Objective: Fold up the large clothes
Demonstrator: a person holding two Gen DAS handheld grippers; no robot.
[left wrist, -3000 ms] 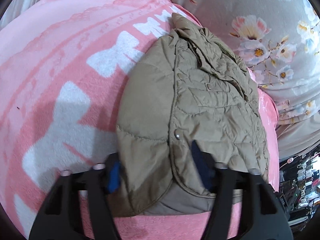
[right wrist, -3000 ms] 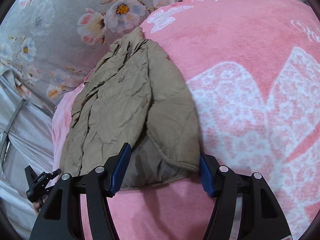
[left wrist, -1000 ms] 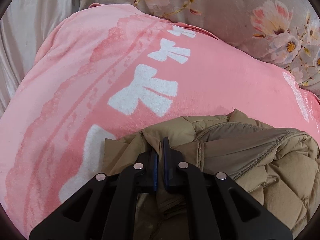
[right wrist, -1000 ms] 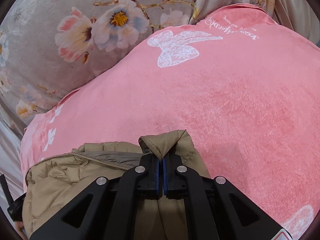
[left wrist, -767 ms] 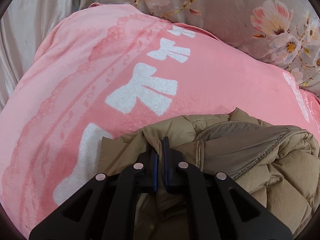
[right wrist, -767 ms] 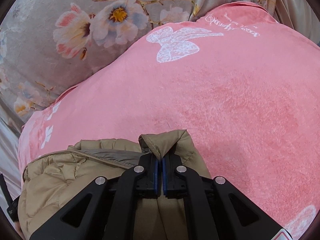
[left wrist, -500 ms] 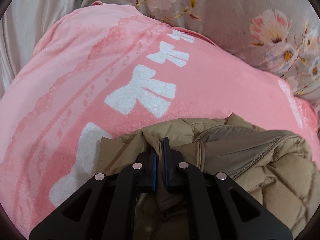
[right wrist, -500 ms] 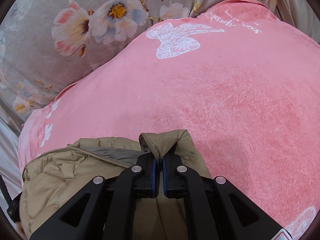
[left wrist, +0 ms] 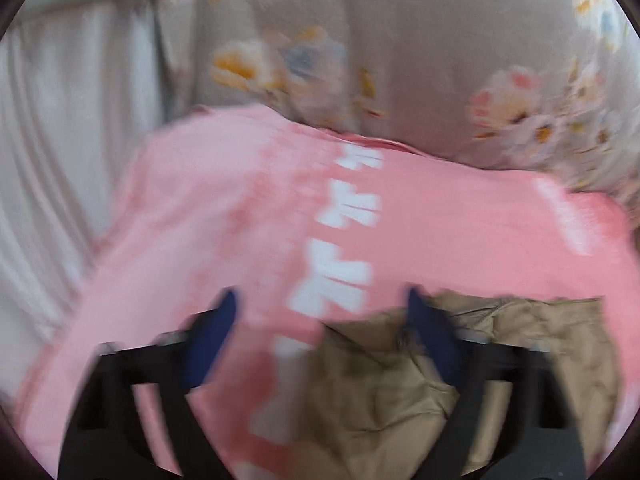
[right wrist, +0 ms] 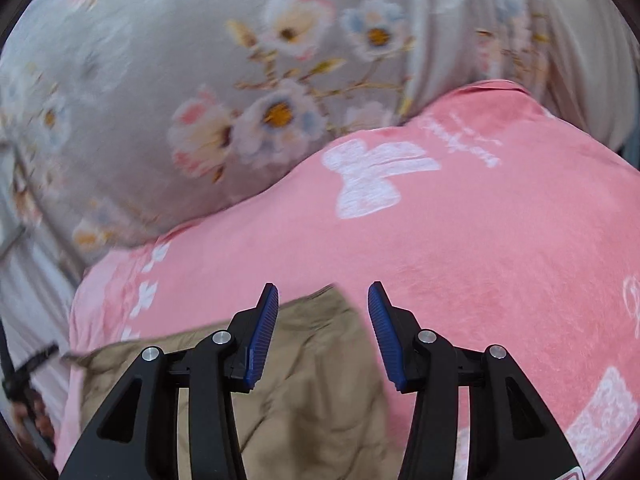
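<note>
A tan quilted jacket [left wrist: 384, 384] lies folded on the pink blanket [left wrist: 248, 216]. In the left wrist view, which is blurred, it sits low and right of centre. My left gripper [left wrist: 320, 308] is open and empty above the jacket's left edge. In the right wrist view the jacket [right wrist: 312, 400] lies below and left of the fingers. My right gripper [right wrist: 323, 300] is open and empty, just above the jacket's far corner on the blanket [right wrist: 480, 248].
A grey floral bedcover [right wrist: 200, 80] lies beyond the blanket and also shows in the left wrist view [left wrist: 440, 60]. A pale curtain [left wrist: 60, 160] hangs at the far left. White bow prints [left wrist: 332, 280] run across the blanket.
Both grippers have opened and let go of the jacket, which now lies on the blanket. Both have lifted and pulled back; the left view is blurred by motion.
</note>
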